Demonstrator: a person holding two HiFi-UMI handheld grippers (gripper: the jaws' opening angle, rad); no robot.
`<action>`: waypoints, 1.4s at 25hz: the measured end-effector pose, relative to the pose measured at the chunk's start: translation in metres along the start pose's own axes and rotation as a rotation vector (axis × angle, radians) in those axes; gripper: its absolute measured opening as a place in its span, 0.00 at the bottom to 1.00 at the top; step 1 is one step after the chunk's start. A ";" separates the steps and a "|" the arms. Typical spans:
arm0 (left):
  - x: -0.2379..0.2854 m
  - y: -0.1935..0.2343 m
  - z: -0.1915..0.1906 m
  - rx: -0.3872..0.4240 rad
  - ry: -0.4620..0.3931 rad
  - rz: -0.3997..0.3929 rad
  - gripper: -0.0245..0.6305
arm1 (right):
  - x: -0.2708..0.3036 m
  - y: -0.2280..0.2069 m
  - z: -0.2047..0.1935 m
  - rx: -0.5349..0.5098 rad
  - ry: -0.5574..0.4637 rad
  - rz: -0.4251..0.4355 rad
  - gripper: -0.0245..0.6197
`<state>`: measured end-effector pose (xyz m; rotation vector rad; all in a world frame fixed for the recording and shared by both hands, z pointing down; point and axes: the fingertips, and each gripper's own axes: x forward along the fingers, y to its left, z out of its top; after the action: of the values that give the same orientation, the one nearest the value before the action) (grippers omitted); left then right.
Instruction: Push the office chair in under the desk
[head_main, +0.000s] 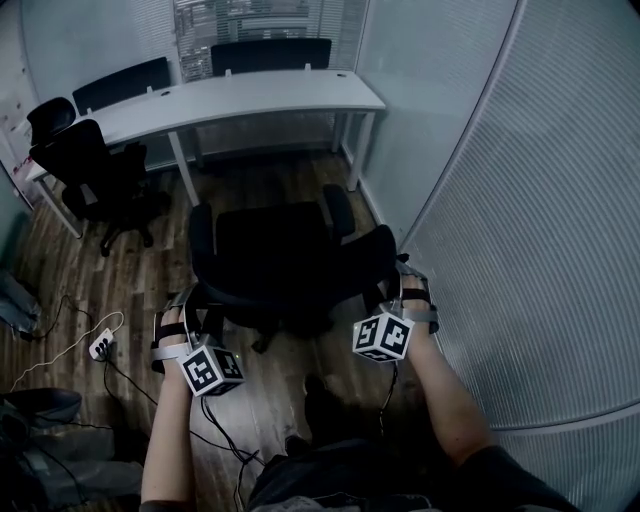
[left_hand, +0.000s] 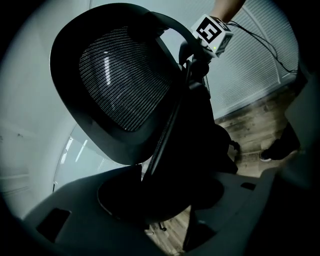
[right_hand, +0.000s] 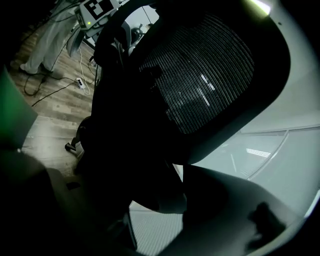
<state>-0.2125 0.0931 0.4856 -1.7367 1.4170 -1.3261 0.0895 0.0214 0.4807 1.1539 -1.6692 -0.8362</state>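
The black office chair (head_main: 280, 260) stands on the wood floor, its seat facing the white desk (head_main: 250, 95) and about a chair's length short of it. My left gripper (head_main: 185, 305) grips the left edge of the backrest, and my right gripper (head_main: 408, 285) grips the right edge. In the left gripper view the mesh backrest (left_hand: 120, 80) towers overhead and its dark frame fills the gap between my jaws (left_hand: 165, 200). The right gripper view shows the same mesh (right_hand: 210, 75) from the other side, with the frame between those jaws (right_hand: 165, 200).
A second black chair (head_main: 95, 170) stands left of the desk and two more (head_main: 270, 52) behind it. A ribbed partition wall (head_main: 520, 230) runs close along the right. A power strip (head_main: 100, 345) and cables lie on the floor at left, a bag (head_main: 40, 405) beside them.
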 end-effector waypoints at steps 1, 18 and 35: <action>0.008 0.002 0.000 -0.002 0.003 0.008 0.41 | 0.008 -0.001 0.001 0.001 -0.003 0.000 0.46; 0.145 0.041 0.007 -0.020 0.071 0.014 0.41 | 0.151 -0.036 0.006 0.006 -0.045 0.001 0.46; 0.300 0.098 0.013 -0.047 0.154 0.055 0.41 | 0.317 -0.084 0.021 0.002 -0.047 0.019 0.46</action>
<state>-0.2513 -0.2200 0.5022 -1.6430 1.5806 -1.4335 0.0503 -0.3048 0.4940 1.1260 -1.7164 -0.8559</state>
